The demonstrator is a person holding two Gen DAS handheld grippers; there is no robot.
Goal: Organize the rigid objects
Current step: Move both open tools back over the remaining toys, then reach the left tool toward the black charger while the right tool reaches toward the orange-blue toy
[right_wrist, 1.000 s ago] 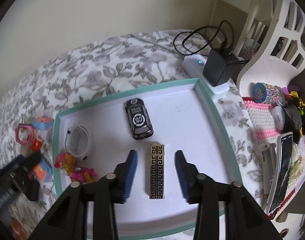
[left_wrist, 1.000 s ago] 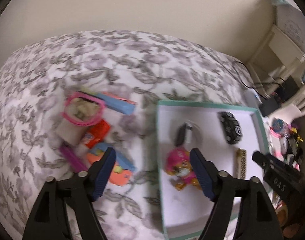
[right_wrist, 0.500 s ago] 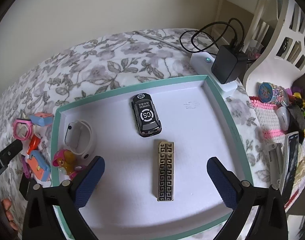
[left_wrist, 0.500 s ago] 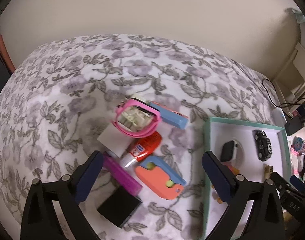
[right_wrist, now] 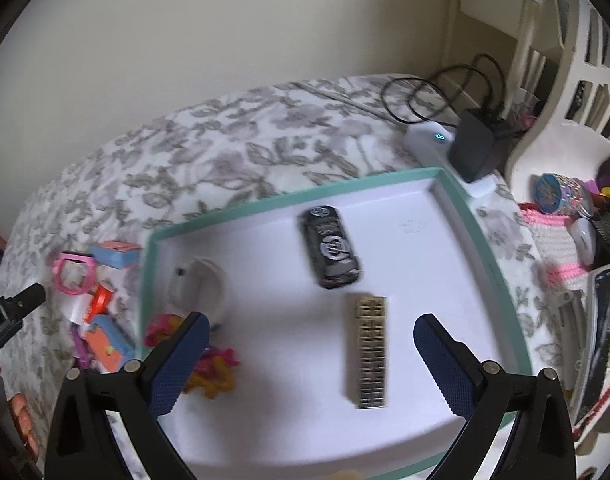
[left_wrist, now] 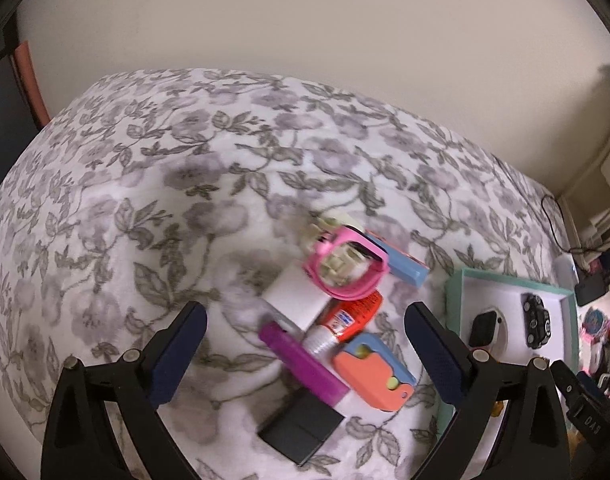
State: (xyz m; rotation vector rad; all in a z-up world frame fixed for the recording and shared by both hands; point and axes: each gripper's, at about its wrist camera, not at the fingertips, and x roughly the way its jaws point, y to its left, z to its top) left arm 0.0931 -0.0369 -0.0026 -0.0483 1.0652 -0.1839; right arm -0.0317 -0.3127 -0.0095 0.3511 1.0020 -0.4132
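Note:
A white tray with a teal rim (right_wrist: pixel 477 216) lies on the floral bed. In it are a black toy car (right_wrist: pixel 331 247), a gold patterned bar (right_wrist: pixel 367 356), a white watch (right_wrist: pixel 197 284) and a pink toy figure (right_wrist: pixel 205 356). My right gripper (right_wrist: pixel 305 356) is open and empty above the tray's near part. Left of the tray (left_wrist: pixel 451 292) lies a pile: pink watch (left_wrist: pixel 345 268), blue box (left_wrist: pixel 405 266), red tube (left_wrist: pixel 345 320), purple stick (left_wrist: pixel 305 364), orange-blue toy (left_wrist: pixel 375 372), black block (left_wrist: pixel 301 430). My left gripper (left_wrist: pixel 305 360) is open and empty over the pile.
A white power strip with a black adapter (right_wrist: pixel 477 148) and cable sits past the tray's far right corner. A white shelf unit (right_wrist: pixel 577 80) and a cluttered surface with a phone (right_wrist: pixel 597 320) stand at the right. A wall runs behind the bed.
My left gripper has swung left from over the tray to over the pile and opened wider. My right gripper has opened wide around the gold bar and drawn back a little.

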